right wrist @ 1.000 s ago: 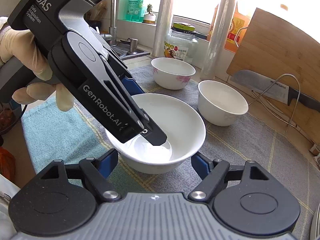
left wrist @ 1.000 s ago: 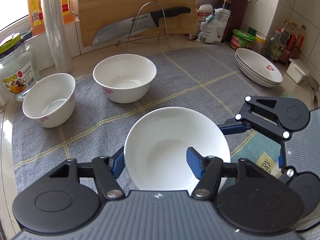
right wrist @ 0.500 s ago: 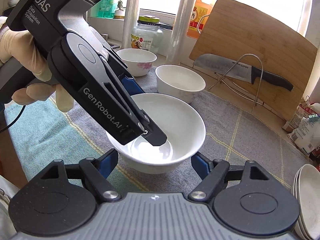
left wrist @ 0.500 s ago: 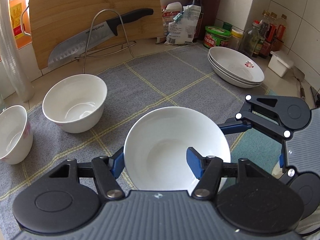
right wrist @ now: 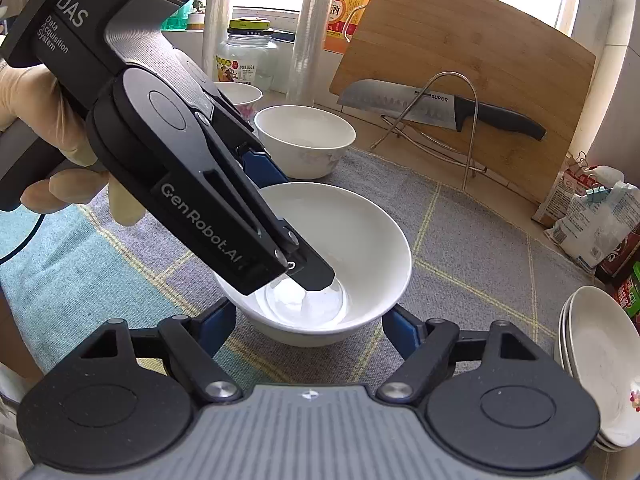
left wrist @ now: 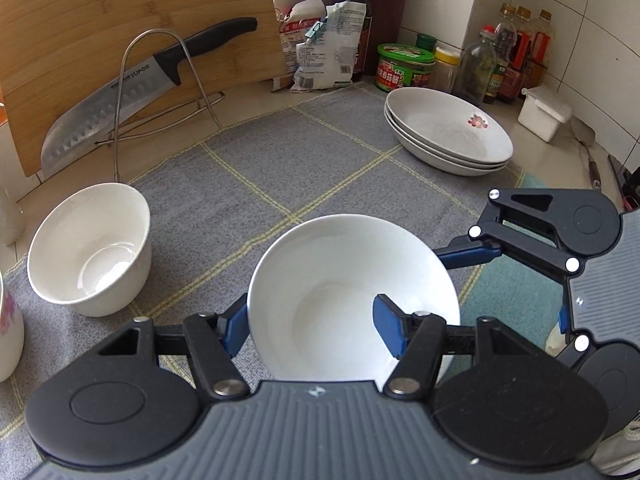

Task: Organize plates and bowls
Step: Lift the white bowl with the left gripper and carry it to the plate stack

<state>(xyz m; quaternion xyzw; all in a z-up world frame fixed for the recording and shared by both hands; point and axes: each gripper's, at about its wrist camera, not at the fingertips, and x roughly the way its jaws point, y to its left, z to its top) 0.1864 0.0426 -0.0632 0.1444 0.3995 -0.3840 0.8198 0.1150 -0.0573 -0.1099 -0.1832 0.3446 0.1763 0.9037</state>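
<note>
- Bowls first: a plain white bowl (left wrist: pixel 352 300) sits in the left claw (left wrist: pixel 312 330), one blue finger (left wrist: pixel 234 326) outside its left wall and the other (left wrist: pixel 388 330) inside, so the claw is clamped on the rim.
- From the right wrist view the same bowl (right wrist: pixel 352 240) appears over the grey cloth (right wrist: pixel 480 248); whether it rests on the cloth or is lifted clear, I cannot tell.
- Left of it in the left wrist view, a second white bowl (left wrist: pixel 90 248) stands upright on the cloth (left wrist: pixel 304 160), and the edge of a third bowl with a pink flower print (left wrist: pixel 8 320) shows at the frame's left edge.
- Right claw (right wrist: pixel 308 326): its blue fingers (right wrist: pixel 218 326) are spread wide and grip nothing, standing either side of the held bowl's base without clearly touching it.
- A gloved hand (right wrist: pixel 52 136) holds the left claw's handle.
- Far right, a stack of shallow plates (left wrist: pixel 448 132) rests at the cloth's edge, the top one bearing a small red mark.
- Behind, a wooden cutting board (left wrist: pixel 132 40) leans against the wall with a knife (left wrist: pixel 132 92) propped on a wire rack (left wrist: pixel 160 80).
- Bagged goods (left wrist: pixel 320 48), jars and sauce bottles (left wrist: pixel 516 64) line the tiled corner; a teal towel (right wrist: pixel 60 264) lies beside the cloth.
</note>
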